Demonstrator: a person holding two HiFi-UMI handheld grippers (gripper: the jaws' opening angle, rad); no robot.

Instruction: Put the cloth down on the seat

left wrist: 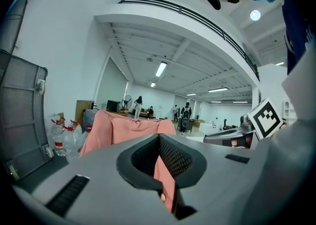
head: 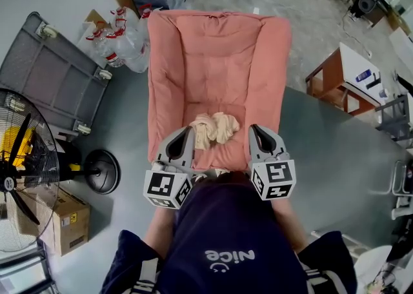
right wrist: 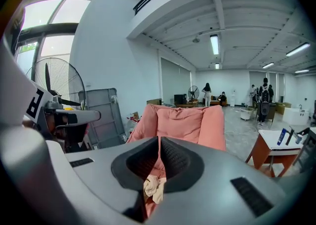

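As seen from the head view: large salmon-pink padded fabric armchair (head: 219, 48), open toward the person, seat (head: 216, 96) bare apart from one item.

Next in size, two grey hand-held grippers with marker cubes, held over the seat's front edge, about level with each other. Left gripper (head: 190, 131) by the inner face of the left arm cushion, right gripper (head: 253, 130) by the right one. Both pointing along the seat toward the backrest.

Small crumpled beige cloth (head: 216, 128) lying on the front part of the seat, between the two grippers, held by neither. Long axis across the seat, side to side, roughly square to the line of the fingers. Left end just beside the left gripper's tip, possibly touching; cannot tell from above. Right end a little clear of the right tip. Left hand judged marginally nearer.

Fingers: left gripper (left wrist: 159, 137) fully closed, pads together, nothing pinched, mostly pink upholstery visible through the slot below. Right gripper (right wrist: 159, 141) likewise closed and empty. Cloth (right wrist: 154, 185) seen low through that slot, lying beyond and below the pads, not in them.

Judgement: cloth already down on the seat, placing step judged done. Coming move likely a straight pull-back, closed tips kept clear of the cloth's left end to avoid dragging it.
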